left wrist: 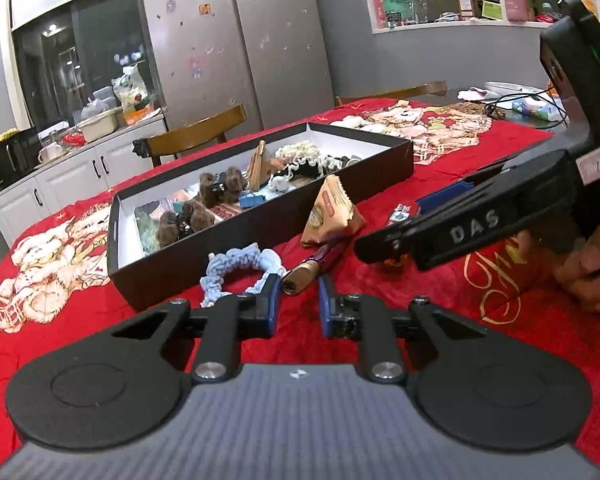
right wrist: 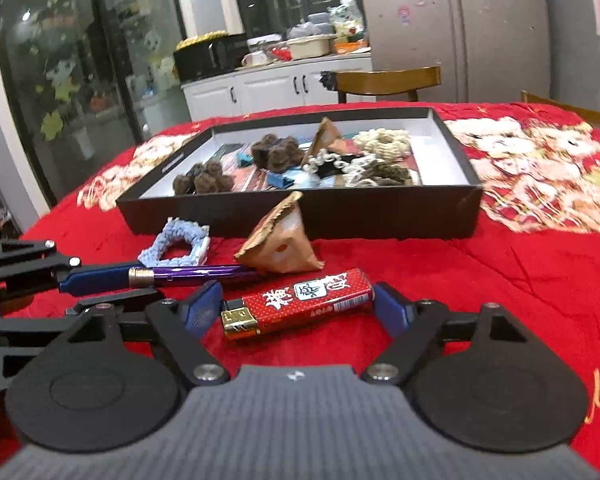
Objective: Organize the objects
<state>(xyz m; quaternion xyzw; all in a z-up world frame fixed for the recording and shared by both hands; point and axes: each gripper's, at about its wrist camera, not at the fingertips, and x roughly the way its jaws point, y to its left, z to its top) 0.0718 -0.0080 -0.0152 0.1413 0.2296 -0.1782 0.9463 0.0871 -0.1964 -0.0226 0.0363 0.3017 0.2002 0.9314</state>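
Working low over the red cartoon-print tablecloth [right wrist: 500, 280], just near of the black shallow cardboard box [right wrist: 340, 216] with its white lining. Aiming the left gripper [left wrist: 299, 285] at the gold-collared end of the purple pen [right wrist: 196, 274]: jaws drawn close together, the pen's end between the tips, not visibly pinched, with a sliver of red cloth beside one pad. Straddling the red patterned lighter [right wrist: 300, 304] lengthwise with the right gripper [right wrist: 296, 295], jaws wide apart, clear of the gold cap end, nearly touching at the right end. Beyond the pen, right against the box wall: a pale blue crocheted scrunchie [right wrist: 176, 244] and a tan triangular snack packet [right wrist: 280, 248]. Inside the box, among other bits, brown fuzzy hair clips [right wrist: 276, 154].
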